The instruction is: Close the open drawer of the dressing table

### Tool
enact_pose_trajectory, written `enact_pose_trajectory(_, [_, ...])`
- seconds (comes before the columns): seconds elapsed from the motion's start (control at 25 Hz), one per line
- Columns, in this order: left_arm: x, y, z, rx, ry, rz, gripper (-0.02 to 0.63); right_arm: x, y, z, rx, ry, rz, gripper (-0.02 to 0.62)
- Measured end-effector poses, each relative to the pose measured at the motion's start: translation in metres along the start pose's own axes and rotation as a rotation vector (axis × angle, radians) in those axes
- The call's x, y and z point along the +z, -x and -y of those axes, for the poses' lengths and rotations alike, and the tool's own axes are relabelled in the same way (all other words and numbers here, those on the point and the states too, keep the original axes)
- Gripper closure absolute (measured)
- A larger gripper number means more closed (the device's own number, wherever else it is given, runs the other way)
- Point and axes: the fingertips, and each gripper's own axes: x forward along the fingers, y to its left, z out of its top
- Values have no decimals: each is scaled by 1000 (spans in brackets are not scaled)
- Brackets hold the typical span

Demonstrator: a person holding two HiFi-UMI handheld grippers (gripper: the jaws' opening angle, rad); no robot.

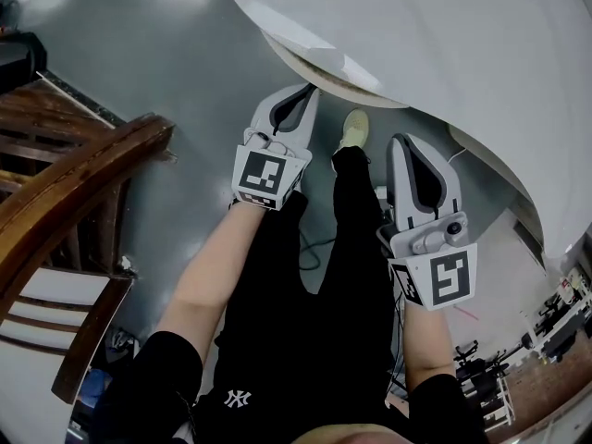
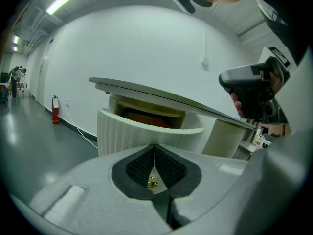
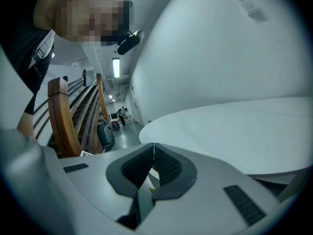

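Observation:
The white dressing table (image 1: 444,35) fills the upper right of the head view, and its open drawer (image 1: 319,67) sticks out from under the top. In the left gripper view the drawer's ribbed white front (image 2: 146,131) stands just ahead, below the table top (image 2: 161,94), with a brown inside showing. My left gripper (image 1: 308,91) is shut and empty, its tips close to the drawer front. My right gripper (image 1: 404,140) is also shut on nothing and hangs lower right, below the table's edge (image 3: 234,131). The left gripper view also catches the right gripper (image 2: 254,92) at its right.
A dark wooden chair (image 1: 65,192) stands at the left on the grey floor. The person's black-trousered legs and a pale shoe (image 1: 354,128) are between the grippers. Equipment and cables (image 1: 555,313) lie at lower right. A red fire extinguisher (image 2: 55,109) stands by the far wall.

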Motion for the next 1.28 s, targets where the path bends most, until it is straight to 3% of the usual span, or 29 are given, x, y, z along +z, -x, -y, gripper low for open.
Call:
enact_pose_trajectory(0.84, [35, -60, -9, -33, -5, 158, 595, 1, -23, 13, 37, 25, 56, 580])
enact_pose_trajectory(1.28, [46, -84, -12, -64, -56, 262, 595, -6, -30, 17, 37, 25, 86, 580])
